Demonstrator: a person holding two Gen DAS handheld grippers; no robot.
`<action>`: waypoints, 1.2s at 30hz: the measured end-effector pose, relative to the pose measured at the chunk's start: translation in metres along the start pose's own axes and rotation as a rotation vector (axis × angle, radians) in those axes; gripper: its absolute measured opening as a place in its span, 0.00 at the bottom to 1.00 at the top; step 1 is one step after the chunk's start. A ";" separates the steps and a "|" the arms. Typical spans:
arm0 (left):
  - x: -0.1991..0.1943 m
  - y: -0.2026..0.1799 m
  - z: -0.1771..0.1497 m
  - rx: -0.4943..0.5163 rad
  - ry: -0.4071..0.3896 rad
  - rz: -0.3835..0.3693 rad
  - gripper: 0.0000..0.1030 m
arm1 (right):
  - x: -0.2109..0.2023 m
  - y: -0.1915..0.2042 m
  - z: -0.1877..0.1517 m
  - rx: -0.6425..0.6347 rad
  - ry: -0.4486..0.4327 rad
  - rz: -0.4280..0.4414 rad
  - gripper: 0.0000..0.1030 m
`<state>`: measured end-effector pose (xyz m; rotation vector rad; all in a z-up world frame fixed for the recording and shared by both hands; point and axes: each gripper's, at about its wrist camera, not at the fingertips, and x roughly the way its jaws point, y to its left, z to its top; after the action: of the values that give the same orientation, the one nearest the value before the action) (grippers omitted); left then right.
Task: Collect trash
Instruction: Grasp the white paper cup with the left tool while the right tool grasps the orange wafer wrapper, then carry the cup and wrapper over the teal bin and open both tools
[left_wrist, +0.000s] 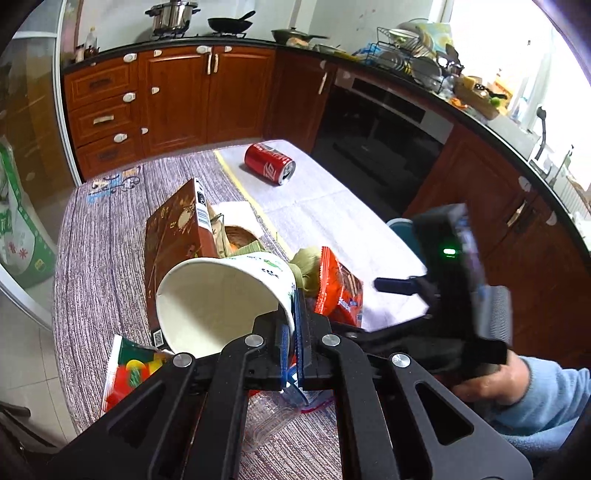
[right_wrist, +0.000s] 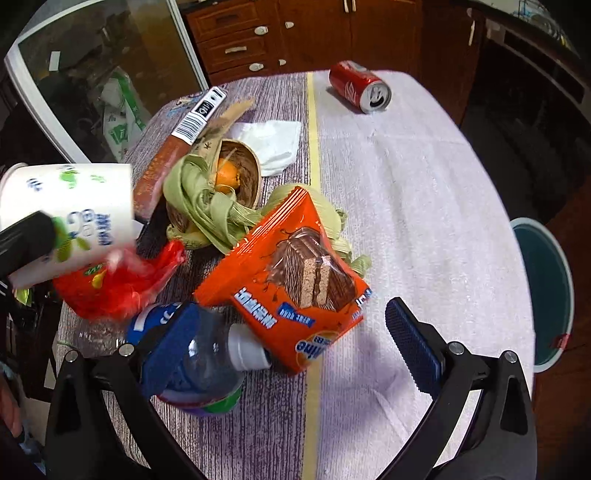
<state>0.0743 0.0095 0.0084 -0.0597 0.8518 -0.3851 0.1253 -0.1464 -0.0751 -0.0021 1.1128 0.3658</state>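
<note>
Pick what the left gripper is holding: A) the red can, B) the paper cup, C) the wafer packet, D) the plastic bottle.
B: the left gripper is shut on the rim of the paper cup, lifted and tipped on its side, while the red can, wafer packet and plastic bottle lie on the table.

paper cup (left_wrist: 221, 295): white, tilted, lifted | cola can (right_wrist: 360, 86): red, on its side | wafer packet (right_wrist: 288, 280): orange, flat

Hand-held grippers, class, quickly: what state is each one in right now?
Left hand-held gripper: shut on the rim of the paper cup, lifted.
Right hand-held gripper: open, holding nothing.
</note>
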 end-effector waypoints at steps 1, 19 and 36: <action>0.000 0.000 0.000 0.002 -0.001 0.001 0.03 | 0.004 -0.001 0.001 0.005 0.008 0.000 0.94; 0.004 -0.041 0.013 0.070 -0.008 0.004 0.03 | -0.050 -0.047 -0.021 0.113 -0.078 0.131 0.18; 0.109 -0.211 0.056 0.355 0.092 -0.138 0.03 | -0.137 -0.239 -0.060 0.415 -0.250 0.010 0.19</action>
<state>0.1157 -0.2308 0.0094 0.2310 0.8612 -0.6675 0.0889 -0.4215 -0.0250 0.4055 0.9234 0.1333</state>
